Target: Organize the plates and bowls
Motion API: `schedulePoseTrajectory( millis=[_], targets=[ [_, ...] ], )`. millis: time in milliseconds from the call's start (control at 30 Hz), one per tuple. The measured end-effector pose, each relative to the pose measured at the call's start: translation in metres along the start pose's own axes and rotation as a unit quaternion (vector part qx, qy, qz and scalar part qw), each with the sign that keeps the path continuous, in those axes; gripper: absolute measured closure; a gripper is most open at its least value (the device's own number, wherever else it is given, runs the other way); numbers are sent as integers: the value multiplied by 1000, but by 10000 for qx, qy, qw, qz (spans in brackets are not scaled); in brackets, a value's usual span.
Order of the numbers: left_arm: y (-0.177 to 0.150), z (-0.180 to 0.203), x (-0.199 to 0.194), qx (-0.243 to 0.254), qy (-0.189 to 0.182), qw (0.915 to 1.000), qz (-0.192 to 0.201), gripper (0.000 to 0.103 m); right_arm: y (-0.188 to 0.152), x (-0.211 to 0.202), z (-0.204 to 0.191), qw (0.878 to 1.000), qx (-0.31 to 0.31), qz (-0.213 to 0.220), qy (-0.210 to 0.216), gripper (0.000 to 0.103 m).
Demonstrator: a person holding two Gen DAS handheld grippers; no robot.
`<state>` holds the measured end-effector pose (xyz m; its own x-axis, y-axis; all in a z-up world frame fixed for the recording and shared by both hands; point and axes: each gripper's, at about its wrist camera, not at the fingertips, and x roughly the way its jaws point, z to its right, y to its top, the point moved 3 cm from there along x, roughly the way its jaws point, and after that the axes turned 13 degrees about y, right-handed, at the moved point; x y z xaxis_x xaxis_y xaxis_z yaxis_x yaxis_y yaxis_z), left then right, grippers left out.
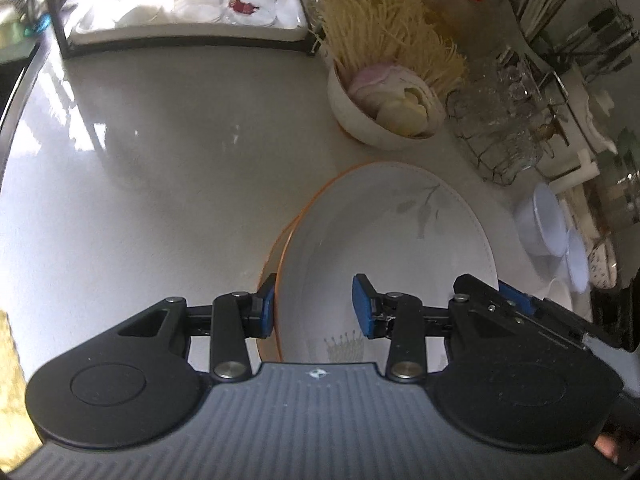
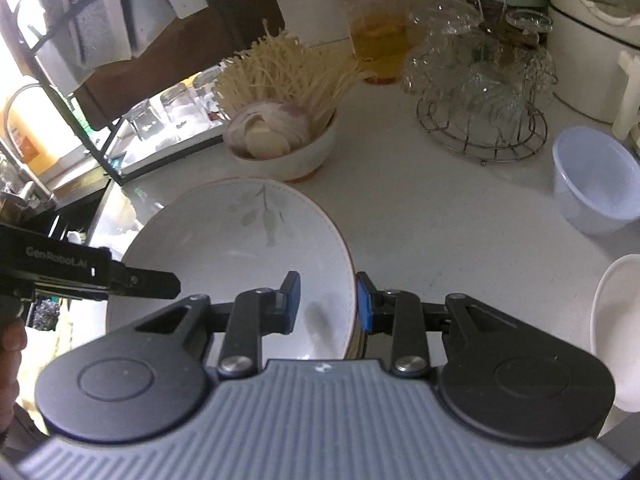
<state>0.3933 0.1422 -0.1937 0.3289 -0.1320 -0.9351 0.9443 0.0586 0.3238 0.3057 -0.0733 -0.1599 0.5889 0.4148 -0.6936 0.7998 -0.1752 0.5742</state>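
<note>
A white bowl [image 1: 380, 240] with a leaf print and an orange rim sits on top of a nested stack, above the pale counter [image 1: 140, 152]. My left gripper [image 1: 314, 310] straddles the stack's left wall, one blue pad outside the rim and one inside, and grips it. My right gripper [image 2: 328, 300] grips the right wall of the same bowl [image 2: 224, 248] the same way. Several nested rims show below its outer pad. Each view shows the other gripper's fingers [image 1: 516, 298] [image 2: 152, 280] on the opposite rim.
A bowl of noodles and sliced onion [image 2: 280, 140] stands just behind the stack. A wire rack of glasses [image 2: 480, 92], pale blue plastic bowls [image 2: 592, 184] and a white dish [image 2: 616, 332] are on the right. A black-framed drying rack [image 1: 180, 12] stands at the back left.
</note>
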Motion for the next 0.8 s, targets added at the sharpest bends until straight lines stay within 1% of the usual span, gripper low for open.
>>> schedulePoseTrajectory(
  millis=[67, 200, 300, 333, 367, 467, 533, 567, 633, 733, 800],
  targets=[
    [1, 0, 1, -11, 51, 10000, 17, 60, -1, 2, 3, 10000, 49, 25, 69, 70],
    [1, 0, 10, -120, -2, 9997, -195, 60, 1, 3, 4, 10000, 83, 10, 2, 70],
    [-1, 2, 12, -75, 78, 9997, -232, 59, -2, 4, 4, 9999, 32, -67, -74, 70],
    [-2, 2, 13, -85, 75, 9996, -270, 55, -3, 5, 5, 9999, 81, -95, -87, 71],
    [-2, 1, 13, -129, -8, 9996, -256, 54, -4, 5, 6, 9999, 120, -92, -54, 71],
    [-2, -2, 11, -142, -71, 9995, -259, 53, -4, 6, 4, 9999, 74, -106, -95, 71],
    [-2, -3, 11, -133, -97, 9992, -355, 52, -3, 7, 3, 9998, 50, -127, -125, 71],
    [-2, -5, 10, -175, -133, 9990, -394, 50, -2, 7, 4, 9998, 74, -123, -126, 71],
    [-4, -13, 7, -321, -274, 9981, -444, 50, -3, 11, 6, 9994, 129, -289, -163, 71],
    [-8, -24, 2, -532, -454, 9958, -596, 50, -1, 12, 8, 9991, 205, -318, -184, 71],
    [-10, -28, -5, -585, -459, 9957, -555, 50, -2, 11, 7, 9991, 224, -309, -205, 71]
  ],
)
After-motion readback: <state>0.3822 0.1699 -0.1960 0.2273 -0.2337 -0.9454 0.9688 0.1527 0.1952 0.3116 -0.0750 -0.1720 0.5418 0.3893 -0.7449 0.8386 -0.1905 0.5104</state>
